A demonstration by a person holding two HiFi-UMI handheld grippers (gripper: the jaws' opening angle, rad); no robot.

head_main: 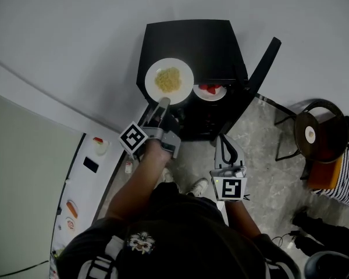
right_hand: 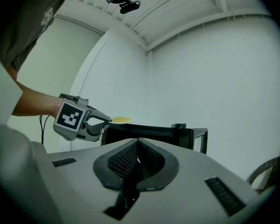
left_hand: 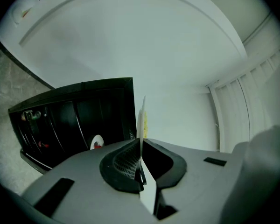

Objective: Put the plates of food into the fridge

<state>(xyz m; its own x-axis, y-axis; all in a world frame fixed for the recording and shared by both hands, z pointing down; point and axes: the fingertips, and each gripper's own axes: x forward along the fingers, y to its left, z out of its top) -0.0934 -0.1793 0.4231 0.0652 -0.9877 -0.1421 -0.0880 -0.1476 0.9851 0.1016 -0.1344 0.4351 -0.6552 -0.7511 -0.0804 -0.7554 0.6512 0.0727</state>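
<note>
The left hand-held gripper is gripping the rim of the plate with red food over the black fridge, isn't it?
Not quite: the plate in the left hand-held gripper carries yellow food, as the head view shows; it is over the black fridge.

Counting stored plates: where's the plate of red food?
In the head view, the plate of red food sits inside the black fridge, just right of the plate of yellow food held by the left claw.
</note>
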